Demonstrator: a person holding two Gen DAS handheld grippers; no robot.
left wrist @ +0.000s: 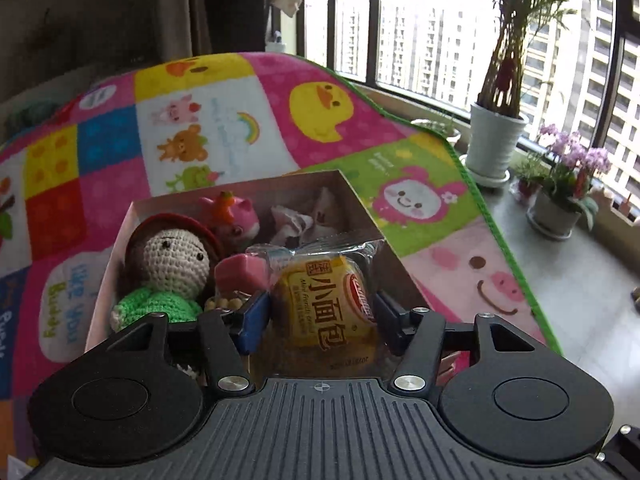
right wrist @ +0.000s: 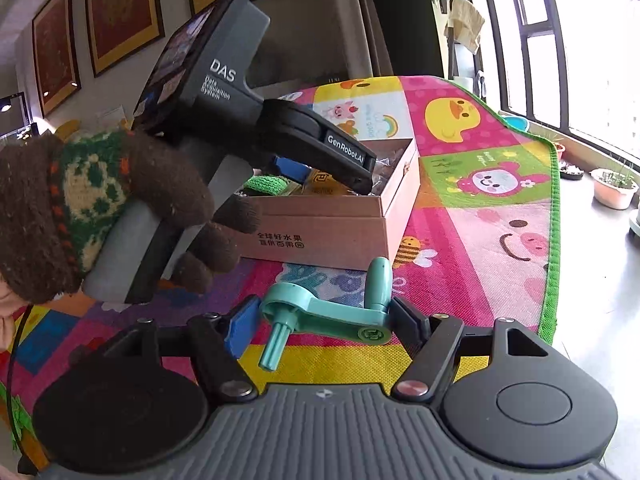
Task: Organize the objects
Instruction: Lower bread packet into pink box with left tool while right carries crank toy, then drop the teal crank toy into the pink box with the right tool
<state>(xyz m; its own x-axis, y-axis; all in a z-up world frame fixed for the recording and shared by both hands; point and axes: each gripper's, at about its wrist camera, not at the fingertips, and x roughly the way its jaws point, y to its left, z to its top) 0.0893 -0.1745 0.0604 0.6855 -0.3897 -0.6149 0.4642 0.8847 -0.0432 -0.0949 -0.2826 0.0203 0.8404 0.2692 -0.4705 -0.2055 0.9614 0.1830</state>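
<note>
A cardboard box (left wrist: pixel 352 196) stands on a colourful play mat; it also shows in the right wrist view (right wrist: pixel 328 224). Inside lie a crocheted doll (left wrist: pixel 168 268), a pink toy (left wrist: pixel 232 216), a pink block (left wrist: pixel 240 272) and crumpled wrappers (left wrist: pixel 296 220). My left gripper (left wrist: pixel 320 312) is inside the box, its fingers on both sides of a yellow mini bread packet (left wrist: pixel 324 308). In the right wrist view the left gripper (right wrist: pixel 348 168) dips into the box. My right gripper (right wrist: pixel 328 324) is shut on a teal crank handle (right wrist: pixel 320 316) above the mat, in front of the box.
The play mat (right wrist: pixel 480 216) covers a raised surface with a green edge (left wrist: pixel 500 220). Potted plants (left wrist: pixel 496 148) stand on the floor by the window on the right. A gloved hand (right wrist: pixel 100 200) holds the left gripper.
</note>
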